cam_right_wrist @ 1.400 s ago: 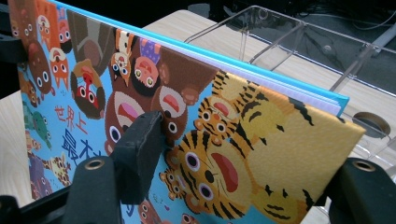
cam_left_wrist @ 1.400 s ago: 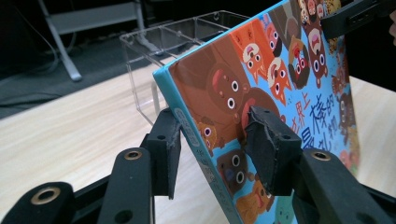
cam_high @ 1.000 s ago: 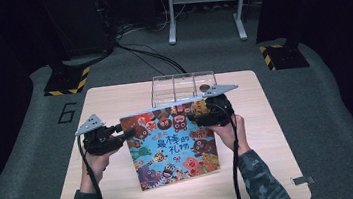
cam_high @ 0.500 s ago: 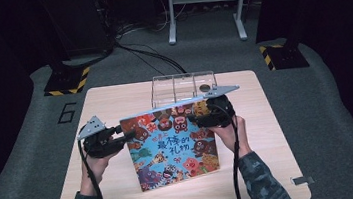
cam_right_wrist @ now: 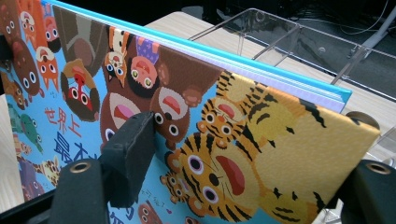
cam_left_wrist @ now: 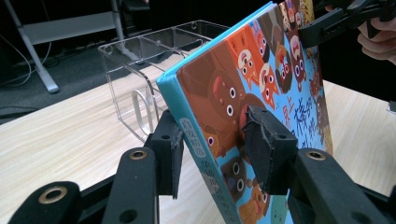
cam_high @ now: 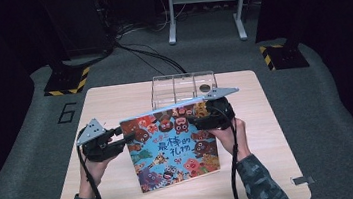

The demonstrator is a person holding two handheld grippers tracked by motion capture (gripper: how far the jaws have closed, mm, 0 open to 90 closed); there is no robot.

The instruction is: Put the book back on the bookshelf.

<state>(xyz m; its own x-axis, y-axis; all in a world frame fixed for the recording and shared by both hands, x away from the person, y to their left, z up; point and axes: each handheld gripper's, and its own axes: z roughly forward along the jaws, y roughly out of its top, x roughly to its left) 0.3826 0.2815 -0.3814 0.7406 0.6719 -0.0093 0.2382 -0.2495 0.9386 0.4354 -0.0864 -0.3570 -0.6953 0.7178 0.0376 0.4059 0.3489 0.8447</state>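
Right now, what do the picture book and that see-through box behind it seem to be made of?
The book looks like a hardcover: stiff printed board with a slight sheen and paper pages at its edge. The box seems clear hard plastic, likely acrylic, since the table shows through its glossy walls.

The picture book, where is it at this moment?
In the high view the picture book stands tilted at the middle of the wooden table, just in front of the clear plastic organizer, between the left gripper and right gripper.

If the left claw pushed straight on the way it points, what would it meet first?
The picture book: its spine edge already sits between the left claw's jaws, so they would slide further along it. Past the book stands the clear organizer, though depth is hard to judge.
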